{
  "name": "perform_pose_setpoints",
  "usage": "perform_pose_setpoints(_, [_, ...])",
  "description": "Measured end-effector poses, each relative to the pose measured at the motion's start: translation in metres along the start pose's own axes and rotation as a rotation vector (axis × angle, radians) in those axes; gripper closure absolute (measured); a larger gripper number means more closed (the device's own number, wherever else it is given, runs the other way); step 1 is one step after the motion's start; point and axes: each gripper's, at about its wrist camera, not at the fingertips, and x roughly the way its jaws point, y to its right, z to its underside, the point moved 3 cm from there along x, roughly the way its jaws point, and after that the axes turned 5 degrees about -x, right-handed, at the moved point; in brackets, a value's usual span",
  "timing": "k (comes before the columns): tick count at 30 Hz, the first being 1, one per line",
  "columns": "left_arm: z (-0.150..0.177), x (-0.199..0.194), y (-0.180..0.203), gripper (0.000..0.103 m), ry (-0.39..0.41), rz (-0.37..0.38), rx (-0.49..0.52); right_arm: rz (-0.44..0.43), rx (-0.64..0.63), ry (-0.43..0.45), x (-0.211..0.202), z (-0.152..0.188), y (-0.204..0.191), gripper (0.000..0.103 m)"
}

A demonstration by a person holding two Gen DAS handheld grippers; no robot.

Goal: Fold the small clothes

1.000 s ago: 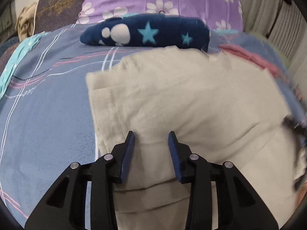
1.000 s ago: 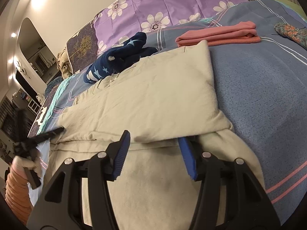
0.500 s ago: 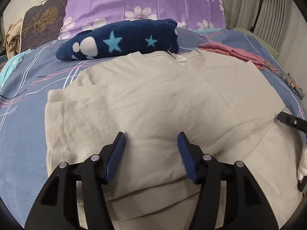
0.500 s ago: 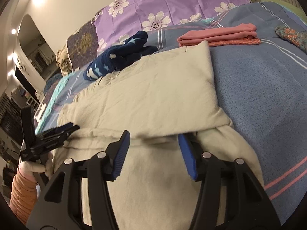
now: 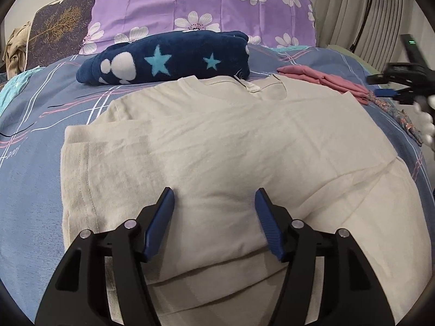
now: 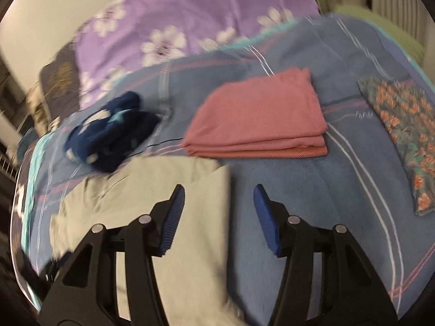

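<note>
A beige T-shirt [image 5: 217, 135] lies on the blue bed sheet [image 5: 35, 141], its lower part folded up over the body and its collar toward the pillows. My left gripper [image 5: 214, 193] hovers over the near fold. Its jaws are opening, and the pads stand apart above the cloth without pinching it. In the blurred right wrist view my right gripper [image 6: 219, 190] is open over the shirt's [image 6: 122, 198] far right corner. One of its fingers is above the shirt, the other above bare sheet [image 6: 299, 190]. It holds nothing.
A navy star blanket [image 5: 174, 59] lies just beyond the collar. A folded pink cloth [image 6: 261, 116] and a floral cloth [image 6: 402, 130] lie to the right. Purple flower pillows [image 5: 204, 8] line the head of the bed, and a curtain [image 5: 353, 8] hangs at the right.
My left jaws have spread wider over the fold. My right gripper has left the shirt's near edge, rising and moving forward toward the pink cloth, so its view is blurred.
</note>
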Motion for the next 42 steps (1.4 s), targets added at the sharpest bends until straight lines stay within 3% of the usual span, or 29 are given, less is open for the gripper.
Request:
perform_pose_setpoints(4, [0.0, 0.001, 0.001, 0.038, -0.002, 0.001, 0.006, -0.058, 0.151, -0.133, 0.045, -0.011, 0.008, 0.049])
perform_pose_setpoints(6, [0.0, 0.001, 0.001, 0.037, -0.002, 0.0, 0.008, -0.009, 0.167, -0.219, 0.067, -0.008, 0.005, 0.066])
perform_pose_setpoints(7, [0.0, 0.001, 0.001, 0.037, -0.002, 0.0, 0.008, 0.008, 0.161, -0.241, 0.073, -0.008, 0.003, 0.095])
perform_pose_setpoints(8, [0.0, 0.001, 0.001, 0.037, -0.002, 0.001, 0.008, 0.021, 0.154, -0.245, 0.076, -0.007, 0.002, 0.1])
perform_pose_setpoints(11, [0.0, 0.001, 0.001, 0.037, -0.002, -0.001, 0.008, 0.044, 0.096, -0.083, 0.048, -0.011, -0.01, 0.101])
perform_pose_setpoints(12, [0.0, 0.001, 0.002, 0.037, -0.002, -0.003, 0.01, 0.086, -0.002, 0.009, 0.029, -0.011, -0.024, 0.101])
perform_pose_setpoints(14, [0.0, 0.001, 0.002, 0.037, -0.003, -0.01, 0.015, 0.24, -0.216, 0.163, 0.01, -0.005, -0.048, 0.1])
perform_pose_setpoints(17, [0.0, 0.002, 0.003, 0.037, -0.001, -0.015, 0.019, 0.529, -0.36, 0.198, 0.024, -0.002, -0.046, 0.099])
perform_pose_setpoints(18, [0.0, 0.002, 0.003, 0.037, -0.001, -0.014, 0.018, 0.555, -0.356, 0.195, 0.027, 0.0, -0.036, 0.099])
perform_pose_setpoints(19, [0.0, 0.002, 0.003, 0.037, -0.001, -0.012, 0.016, 0.517, -0.321, 0.191, 0.026, 0.002, -0.03, 0.099])
perform_pose_setpoints(21, [0.0, 0.002, 0.003, 0.037, -0.001, -0.01, 0.015, 0.36, -0.221, 0.189, 0.014, 0.014, -0.022, 0.095])
perform_pose_setpoints(23, [0.0, 0.002, 0.003, 0.036, -0.002, -0.013, 0.019, 0.224, -0.232, 0.195, -0.005, 0.034, -0.033, 0.095])
perform_pose_setpoints(24, [0.0, 0.002, 0.003, 0.036, -0.002, -0.014, 0.019, 0.114, -0.283, 0.192, -0.02, 0.055, -0.05, 0.094])
perform_pose_setpoints(26, [0.0, 0.002, 0.003, 0.036, -0.002, -0.013, 0.018, 0.003, -0.384, 0.157, -0.031, 0.092, -0.078, 0.075])
perform_pose_setpoints(29, [0.0, 0.002, 0.004, 0.036, -0.001, -0.013, 0.018, 0.065, -0.442, 0.064, -0.02, 0.138, -0.084, 0.073])
perform_pose_setpoints(31, [0.0, 0.002, 0.004, 0.035, -0.001, -0.011, 0.018, 0.095, -0.41, 0.021, 0.003, 0.152, -0.068, 0.072])
perform_pose_setpoints(32, [0.0, 0.003, 0.004, 0.035, -0.002, -0.011, 0.019, 0.05, -0.392, 0.083, 0.01, 0.157, -0.06, 0.071])
perform_pose_setpoints(35, [0.0, 0.003, 0.004, 0.035, -0.002, -0.012, 0.019, 0.016, -0.353, 0.088, 0.007, 0.154, -0.053, 0.069])
perform_pose_setpoints(42, [0.005, -0.021, -0.003, 0.035, 0.031, -0.01, -0.003, 0.049, -0.382, 0.101, 0.004, 0.157, -0.059, 0.069])
